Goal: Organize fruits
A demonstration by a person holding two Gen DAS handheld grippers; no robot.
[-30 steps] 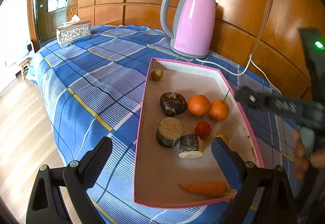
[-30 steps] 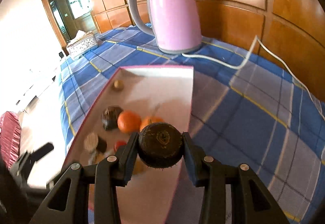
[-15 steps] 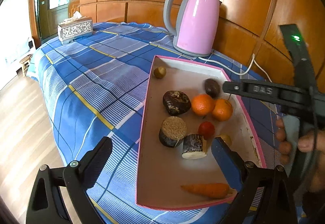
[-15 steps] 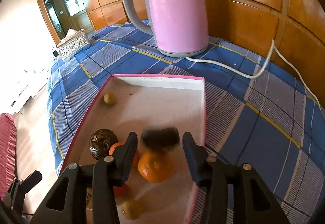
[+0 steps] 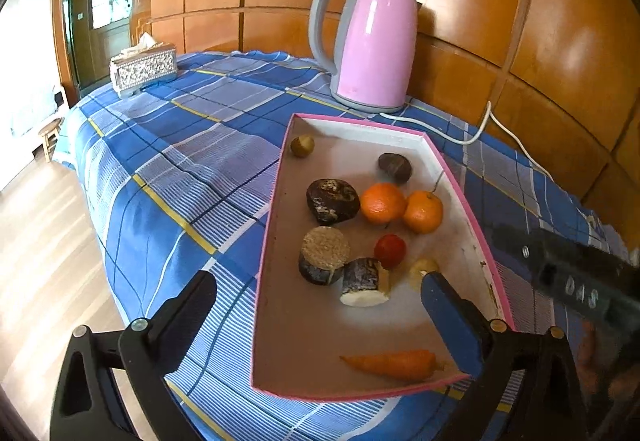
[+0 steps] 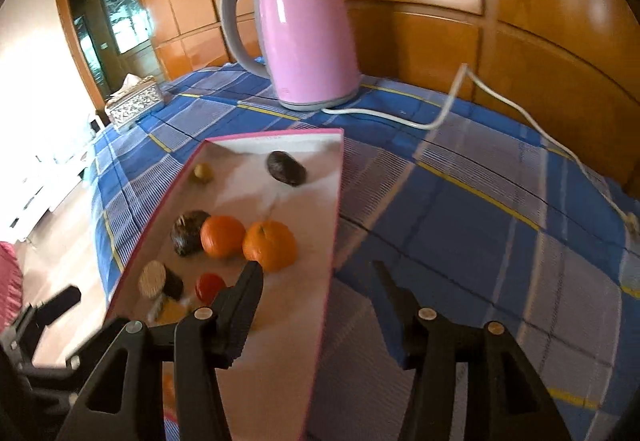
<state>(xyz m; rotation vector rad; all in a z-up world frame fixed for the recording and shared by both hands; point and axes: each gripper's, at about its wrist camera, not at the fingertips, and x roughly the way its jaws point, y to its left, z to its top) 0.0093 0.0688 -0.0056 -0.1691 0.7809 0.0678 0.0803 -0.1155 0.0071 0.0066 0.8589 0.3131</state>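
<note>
A pink-rimmed tray (image 5: 280,169) (image 6: 338,177) on the blue plaid cloth holds two oranges (image 5: 382,203) (image 6: 270,245), a small dark round fruit (image 5: 395,167) (image 6: 286,168) at its far end, a dark lumpy fruit (image 5: 332,199), a red tomato (image 5: 390,249), a carrot (image 5: 394,364), two cut root pieces (image 5: 323,255) and a small yellowish fruit (image 5: 302,145). My left gripper (image 5: 316,305) is open and empty over the tray's near end. My right gripper (image 6: 318,277) is open and empty above the tray's right rim.
A pink kettle (image 5: 370,49) (image 6: 304,37) stands behind the tray, its white cord (image 6: 452,109) trailing right across the cloth. A silver tissue box (image 5: 143,68) sits far left. A wooden wall panel backs the table. The table edge drops to the floor on the left.
My right gripper opened and let go of the small dark fruit, which now lies at the tray's far end. The gripper has pulled back to the right. The left gripper stayed open.
</note>
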